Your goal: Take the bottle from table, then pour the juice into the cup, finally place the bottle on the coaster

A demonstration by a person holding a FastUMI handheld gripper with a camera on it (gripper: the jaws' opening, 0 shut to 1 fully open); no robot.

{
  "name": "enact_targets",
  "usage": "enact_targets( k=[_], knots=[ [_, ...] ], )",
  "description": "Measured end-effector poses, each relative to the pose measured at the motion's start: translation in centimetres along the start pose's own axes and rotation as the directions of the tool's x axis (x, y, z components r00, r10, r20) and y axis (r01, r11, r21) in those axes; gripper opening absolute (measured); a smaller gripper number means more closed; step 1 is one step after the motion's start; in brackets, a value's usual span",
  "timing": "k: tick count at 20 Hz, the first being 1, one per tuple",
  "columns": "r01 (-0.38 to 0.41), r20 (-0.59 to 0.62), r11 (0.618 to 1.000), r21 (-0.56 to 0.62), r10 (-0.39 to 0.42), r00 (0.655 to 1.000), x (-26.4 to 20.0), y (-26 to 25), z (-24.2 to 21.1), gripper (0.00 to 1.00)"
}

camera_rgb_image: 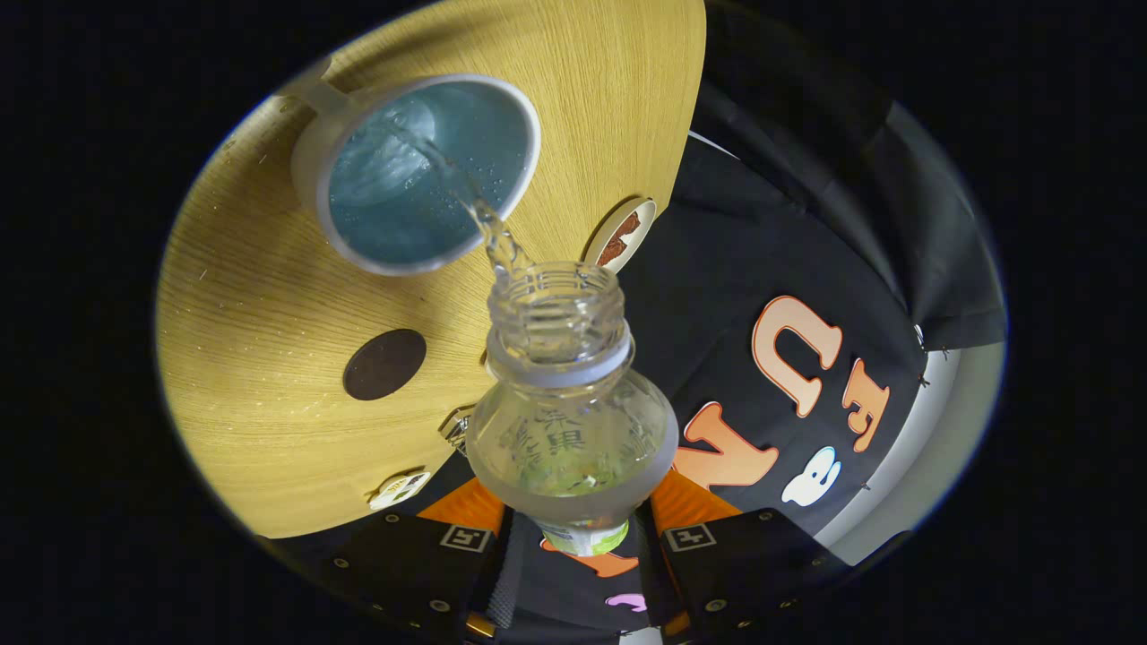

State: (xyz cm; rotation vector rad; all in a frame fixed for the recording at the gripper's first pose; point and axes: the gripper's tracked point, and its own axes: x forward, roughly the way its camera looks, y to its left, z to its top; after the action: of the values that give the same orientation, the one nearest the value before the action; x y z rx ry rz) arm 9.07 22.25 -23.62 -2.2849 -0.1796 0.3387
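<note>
A: Hand-held gripper (573, 537)?
B: Clamped on the bottle (571, 421). Both fingers (466, 528) press its lower body, one on each side.

A: Bottle position?
B: Between the fingers, sticking forward past them, held in the air over the tabletop (260, 358) edge. Clear plastic, cap off.

A: Which way does it point?
B: Long axis runs along the fingers, away from the camera. Open mouth leads, tipped toward the cup (417, 170). The whole scene is rolled, so the tabletop sits tilted.

A: Liquid?
B: Clear stream (484, 224) leaves the mouth and arcs over the cup rim into the cup. Some liquid pooled inside already, with bubbles.

A: Any writing?
B: Embossed characters on the bottle shoulder, not legible enough to read. Green and white label band near the grip, too small to read.

A: Next out?
B: Dark round coaster (385, 364) on the wood tabletop, beside the bottle neck, nearer than the cup. Nothing on it.

A: Cup?
B: White outside, blue inside, handle on the far side. Stands on the tabletop beyond the coaster.

A: Else?
B: Small round disc (620, 235) with a brown mark at the tabletop edge, just beyond the bottle mouth. Small pale tag (399, 488) at the near edge.
</note>
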Motion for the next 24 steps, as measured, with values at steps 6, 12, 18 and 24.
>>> enact_targets(
  k=[6,12,18,24],
  knots=[
    [0.022,0.001,0.999,-0.024,-0.022,1.000,-0.2,-1.5,-0.1,0.55],
    [0.022,0.006,0.999,-0.031,-0.022,1.000,-0.7,-2.0,-0.1,0.55],
    [0.002,0.006,1.000,-0.008,-0.002,1.000,-0.9,-1.3,-0.1,0.55],
    [-0.037,0.000,0.997,0.061,0.037,0.999,-1.4,0.1,-0.1,0.55]
  ],
)
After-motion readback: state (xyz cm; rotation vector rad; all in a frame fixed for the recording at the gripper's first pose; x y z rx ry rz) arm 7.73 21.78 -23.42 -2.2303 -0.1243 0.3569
